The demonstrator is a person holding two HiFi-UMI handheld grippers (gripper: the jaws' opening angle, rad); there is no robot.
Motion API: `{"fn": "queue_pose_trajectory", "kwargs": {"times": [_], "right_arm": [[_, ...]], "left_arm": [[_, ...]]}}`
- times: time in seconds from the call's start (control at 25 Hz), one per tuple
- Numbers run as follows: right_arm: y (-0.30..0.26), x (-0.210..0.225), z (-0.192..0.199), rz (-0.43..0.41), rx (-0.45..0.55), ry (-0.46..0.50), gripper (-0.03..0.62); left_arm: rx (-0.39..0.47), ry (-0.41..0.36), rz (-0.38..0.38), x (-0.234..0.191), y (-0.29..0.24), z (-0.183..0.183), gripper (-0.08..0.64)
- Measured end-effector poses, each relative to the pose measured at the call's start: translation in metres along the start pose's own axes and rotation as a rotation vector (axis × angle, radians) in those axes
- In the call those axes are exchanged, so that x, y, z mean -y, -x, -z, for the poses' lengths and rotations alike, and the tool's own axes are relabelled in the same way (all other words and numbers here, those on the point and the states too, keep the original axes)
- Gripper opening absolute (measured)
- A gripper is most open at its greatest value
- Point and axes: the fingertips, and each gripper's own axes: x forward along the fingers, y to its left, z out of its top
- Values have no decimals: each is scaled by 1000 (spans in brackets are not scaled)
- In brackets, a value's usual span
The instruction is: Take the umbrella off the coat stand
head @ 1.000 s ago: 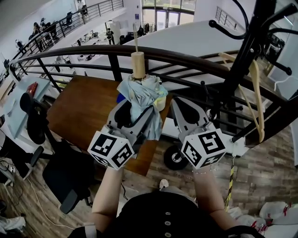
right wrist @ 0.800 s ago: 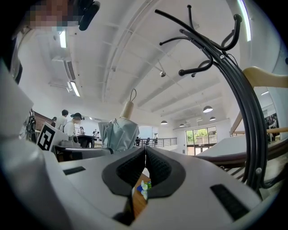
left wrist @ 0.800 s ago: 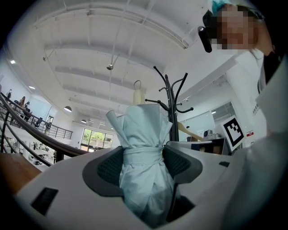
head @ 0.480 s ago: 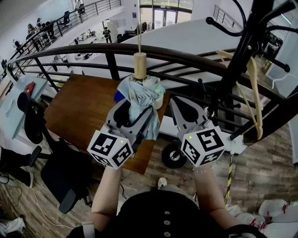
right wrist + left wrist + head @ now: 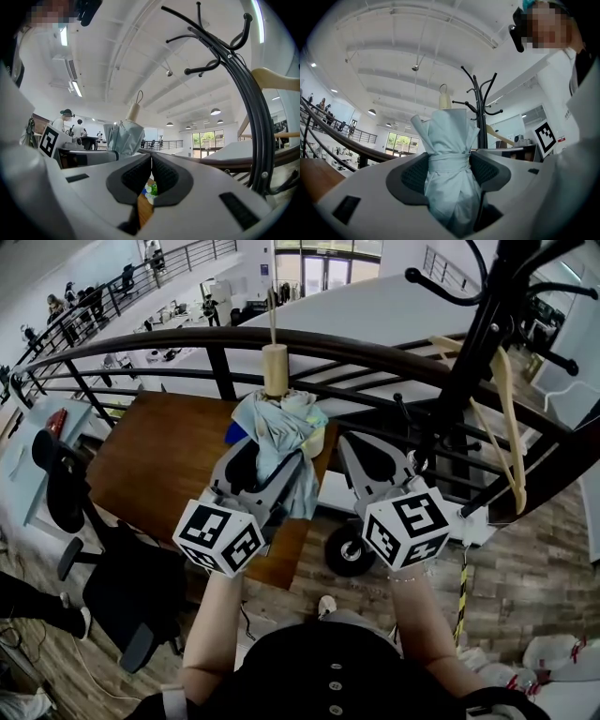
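Between left gripper (image 5: 449, 176) jaws: umbrella (image 5: 449, 164).

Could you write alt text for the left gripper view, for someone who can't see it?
The left gripper is shut on a folded pale blue umbrella, its wooden handle pointing up. A black coat stand rises behind it.

The brown tabletop (image 5: 159, 465) bears a blue thing (image 5: 234, 433) and a pale thing (image 5: 316, 441) near its far right corner, both half hidden. On the plank floor (image 5: 534, 577), a black chair (image 5: 131, 601) stands at the tabletop's near left corner and a wheel (image 5: 349, 554) by its near right corner. The coat stand (image 5: 472, 362) carries a wooden hanger (image 5: 509, 427).
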Motion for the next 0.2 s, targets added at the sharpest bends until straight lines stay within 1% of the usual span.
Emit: {"fn": "queue_pose_trajectory", "kwargs": {"times": [0.2], "right_arm": [[-3,-4,-1,0,-5,5,29]], "left_arm": [[6,23,-8,-7,4,-1,293]]}}
